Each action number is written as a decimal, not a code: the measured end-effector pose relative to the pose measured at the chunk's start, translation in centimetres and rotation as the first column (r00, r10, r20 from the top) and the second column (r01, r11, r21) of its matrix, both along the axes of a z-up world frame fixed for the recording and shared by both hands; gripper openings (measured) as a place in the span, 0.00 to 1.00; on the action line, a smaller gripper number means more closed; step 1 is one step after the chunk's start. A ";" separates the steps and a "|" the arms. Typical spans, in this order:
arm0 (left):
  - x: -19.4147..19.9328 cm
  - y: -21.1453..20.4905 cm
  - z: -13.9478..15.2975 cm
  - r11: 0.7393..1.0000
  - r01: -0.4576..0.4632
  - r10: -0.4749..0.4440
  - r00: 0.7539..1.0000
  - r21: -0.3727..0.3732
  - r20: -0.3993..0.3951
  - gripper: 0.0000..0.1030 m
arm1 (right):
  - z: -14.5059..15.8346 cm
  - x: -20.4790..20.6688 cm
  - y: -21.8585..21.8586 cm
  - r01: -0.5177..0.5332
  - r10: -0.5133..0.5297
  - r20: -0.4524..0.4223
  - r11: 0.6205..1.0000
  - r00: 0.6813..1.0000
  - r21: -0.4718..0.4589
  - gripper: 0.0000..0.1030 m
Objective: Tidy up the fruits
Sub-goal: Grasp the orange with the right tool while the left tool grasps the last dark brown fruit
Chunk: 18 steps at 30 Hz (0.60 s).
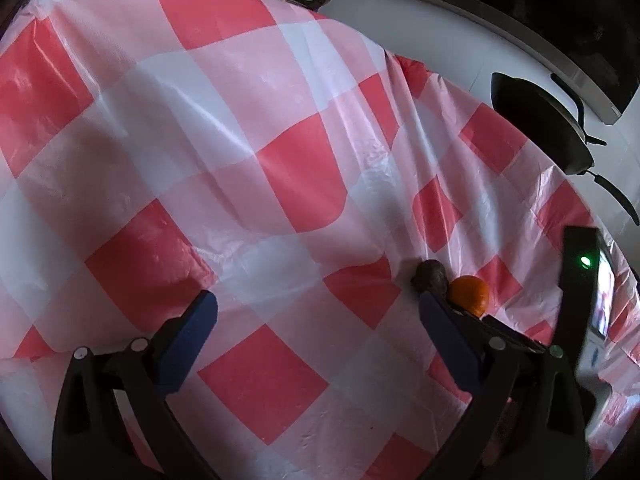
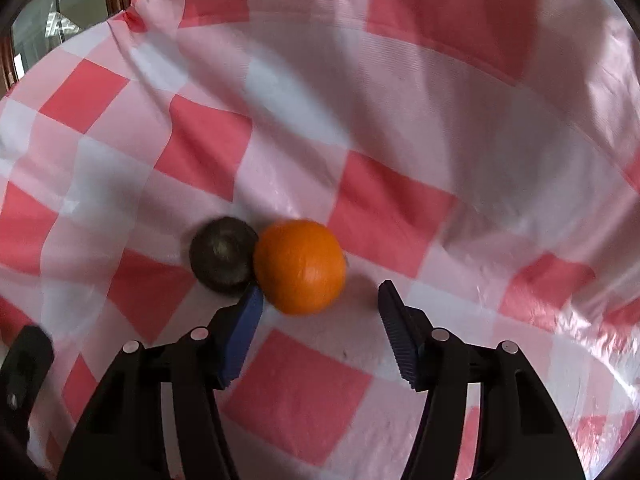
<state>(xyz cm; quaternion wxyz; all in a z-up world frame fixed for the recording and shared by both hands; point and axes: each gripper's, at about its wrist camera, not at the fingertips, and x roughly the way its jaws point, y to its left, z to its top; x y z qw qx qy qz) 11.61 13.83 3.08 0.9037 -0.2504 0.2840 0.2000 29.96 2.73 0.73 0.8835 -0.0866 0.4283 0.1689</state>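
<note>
An orange (image 2: 300, 266) lies on the red-and-white checked tablecloth (image 2: 440, 120), touching a dark round fruit (image 2: 223, 258) on its left. My right gripper (image 2: 320, 294) hangs just in front of the orange with its jaws apart. Its left finger (image 2: 248, 316) is at the seam between the two fruits, while the right finger (image 2: 394, 312) stands clear of the orange. In the left wrist view the same orange (image 1: 470, 294) and dark fruit (image 1: 431, 276) sit just past the right finger of my left gripper (image 1: 318, 300), which is open over bare cloth.
The cloth (image 1: 240, 160) is creased and ridged near the fruits. A black unit with a green light (image 1: 576, 280) rises at the right of the left wrist view. Beyond the table edge sit a dark rounded object (image 1: 540, 120) and white floor. Windows show at the far left (image 2: 60, 12).
</note>
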 end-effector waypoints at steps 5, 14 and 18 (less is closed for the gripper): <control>0.0 -0.6 0.0 0.999 0.026 -0.026 1.000 0.021 -0.005 0.98 | 0.3 -0.4 -0.4 -0.008 0.008 -0.004 0.999 1.000 0.051 0.40; 0.6 -2.8 0.0 0.986 0.157 -0.156 0.988 0.059 -0.020 0.98 | 2.3 -9.1 -13.0 0.244 -0.274 0.044 0.910 0.961 0.336 0.39; 0.9 -4.7 0.1 0.962 0.264 -0.263 0.965 0.073 -0.024 0.98 | 1.7 -10.9 -17.9 0.397 -0.447 0.023 0.815 0.894 0.423 0.40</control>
